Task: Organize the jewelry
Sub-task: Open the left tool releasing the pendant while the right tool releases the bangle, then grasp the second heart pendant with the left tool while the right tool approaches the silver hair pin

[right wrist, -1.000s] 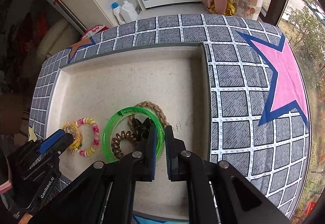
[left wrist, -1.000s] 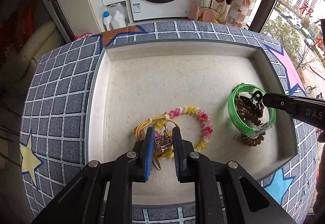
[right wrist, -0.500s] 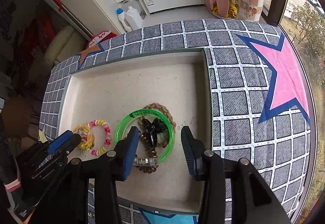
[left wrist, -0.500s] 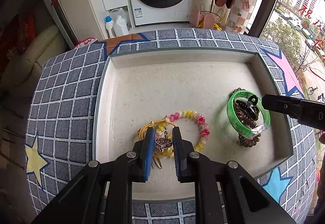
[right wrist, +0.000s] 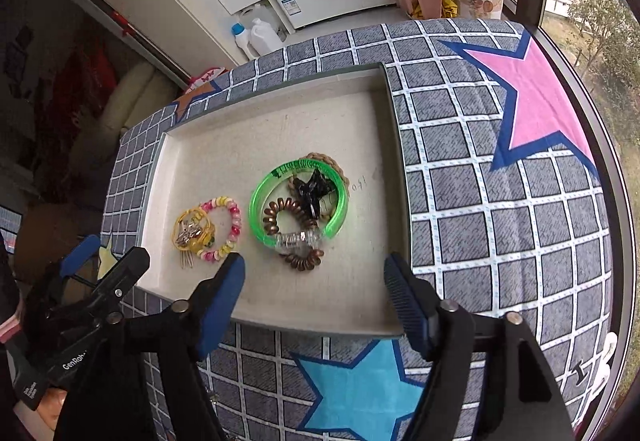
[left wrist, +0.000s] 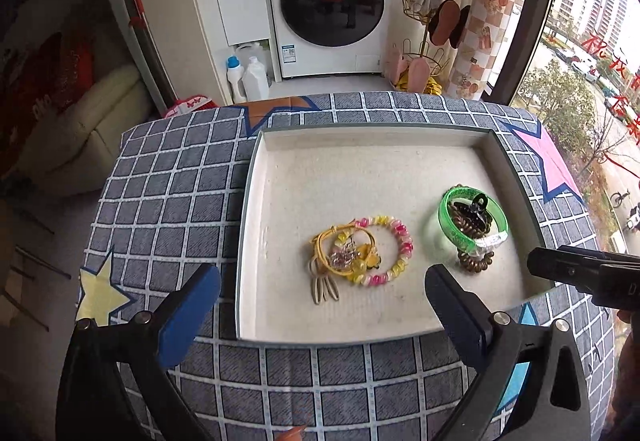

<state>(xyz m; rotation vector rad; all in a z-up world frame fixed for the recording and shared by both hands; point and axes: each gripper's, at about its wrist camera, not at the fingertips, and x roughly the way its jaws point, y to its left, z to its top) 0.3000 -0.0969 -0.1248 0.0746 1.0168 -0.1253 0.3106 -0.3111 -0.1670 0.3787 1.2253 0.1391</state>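
Laundry corner by a window; desk (left wrist: 168, 193) under a grey checked cloth with coloured stars. Nearest, left tool (left wrist: 322, 297) spread wide, holding nothing, above the tray's (left wrist: 250, 201) near rim. Right tool (right wrist: 314, 281) likewise wide and bare over the near edge, its tip reaching into the left view from the right. Inside the tray, two clusters, apart from each other and from both tools. On the left: yellow cord (left wrist: 326, 245) with a small charm, overlapping a pink-and-yellow bead bracelet (left wrist: 394, 241), beige strips trailing toward the near rim. On the right: green bangle (right wrist: 260, 201) ringing a black claw clip (right wrist: 314, 189) and a brown coil tie (right wrist: 276, 215), with a braided band (right wrist: 332, 163) peeking from behind. Rest of the tray floor bare. Past the desk: two detergent bottles (left wrist: 248, 79) on the floor, washer (left wrist: 332, 1), gold wire rack (left wrist: 424, 53) with pink slippers.
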